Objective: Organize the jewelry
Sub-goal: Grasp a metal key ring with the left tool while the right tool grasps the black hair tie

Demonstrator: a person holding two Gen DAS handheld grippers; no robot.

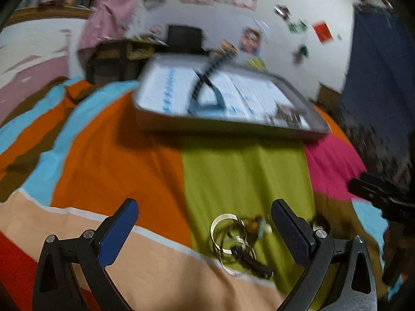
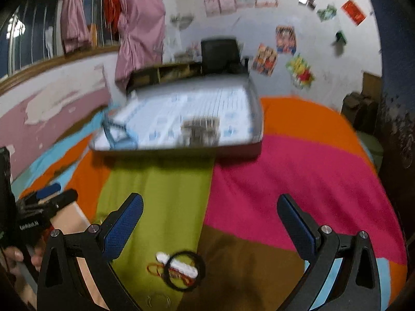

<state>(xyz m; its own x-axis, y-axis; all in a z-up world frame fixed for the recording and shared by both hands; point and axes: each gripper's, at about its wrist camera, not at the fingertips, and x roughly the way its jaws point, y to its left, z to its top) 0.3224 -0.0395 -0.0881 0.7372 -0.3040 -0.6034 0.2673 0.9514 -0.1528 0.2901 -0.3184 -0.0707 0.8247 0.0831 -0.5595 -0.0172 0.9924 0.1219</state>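
Lying tangled on the green bedspread (image 1: 246, 171) near the tray (image 1: 228, 127), light, slippery bangles (image 1: 228, 233) are being approached by the left gripper (image 1: 205, 228) and right gripper (image 2: 210, 223), both wide open and empty, rims judged the best hold.

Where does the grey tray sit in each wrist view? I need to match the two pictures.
Left wrist: grey tray upper centre, beyond the jewelry pile.
Right wrist: tray upper centre-left, past the black bangle.
Shared landmark: the green stripe of the bedspread running up to the tray's near edge.
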